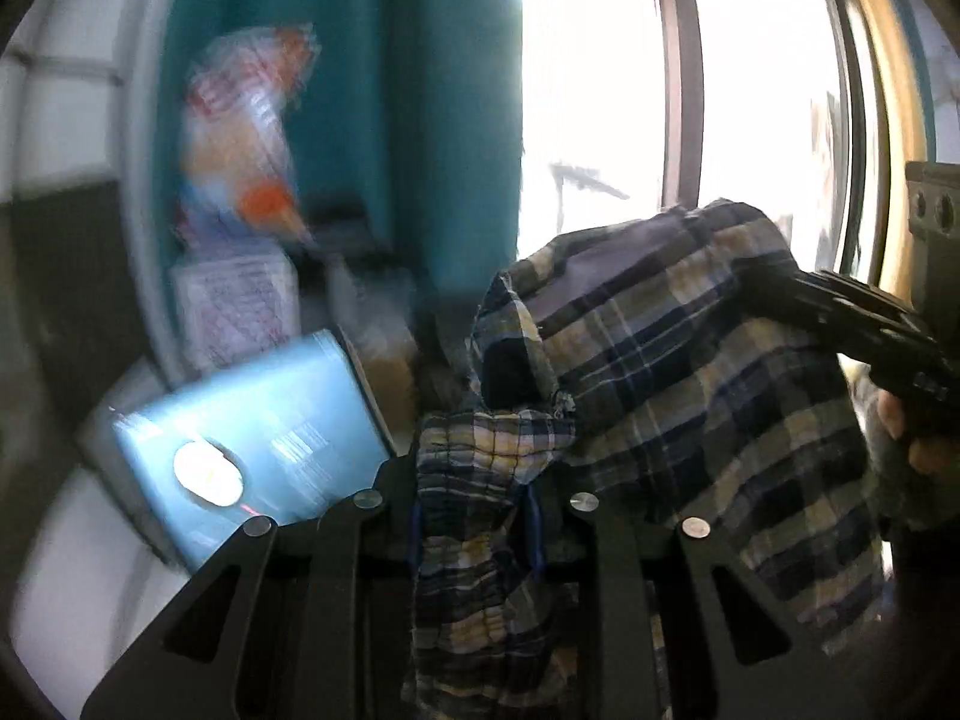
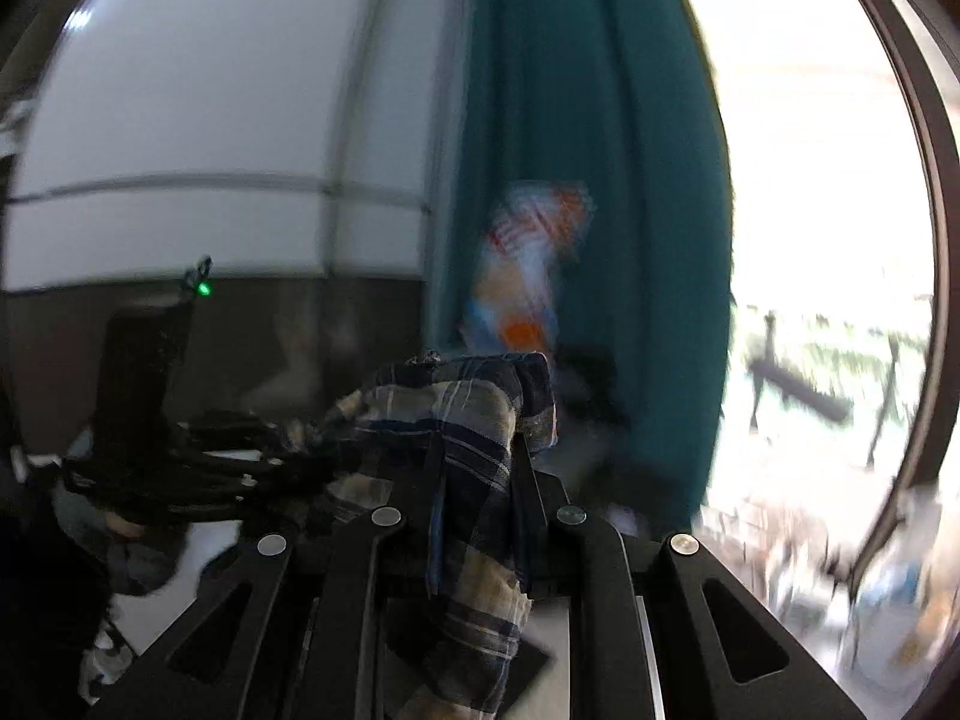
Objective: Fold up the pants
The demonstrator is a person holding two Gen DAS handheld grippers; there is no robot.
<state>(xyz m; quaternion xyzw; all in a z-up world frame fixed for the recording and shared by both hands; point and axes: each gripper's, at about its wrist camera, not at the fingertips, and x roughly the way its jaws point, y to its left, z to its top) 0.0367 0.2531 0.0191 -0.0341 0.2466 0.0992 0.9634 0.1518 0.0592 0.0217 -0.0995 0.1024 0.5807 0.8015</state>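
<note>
With your left gripper (image 1: pixel 477 516) and right gripper (image 2: pixel 477 498) each clamped on the plaid pants (image 1: pixel 660 360), held aloft, you look mid-lift; next, spread them flat.

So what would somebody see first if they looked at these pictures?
The checked pants, held up in the air in the middle, with the left gripper and the right gripper each pinching a bunch of the cloth. Behind them hangs a teal curtain beside a very bright window. Low on the left lies a shiny blue box.
</note>
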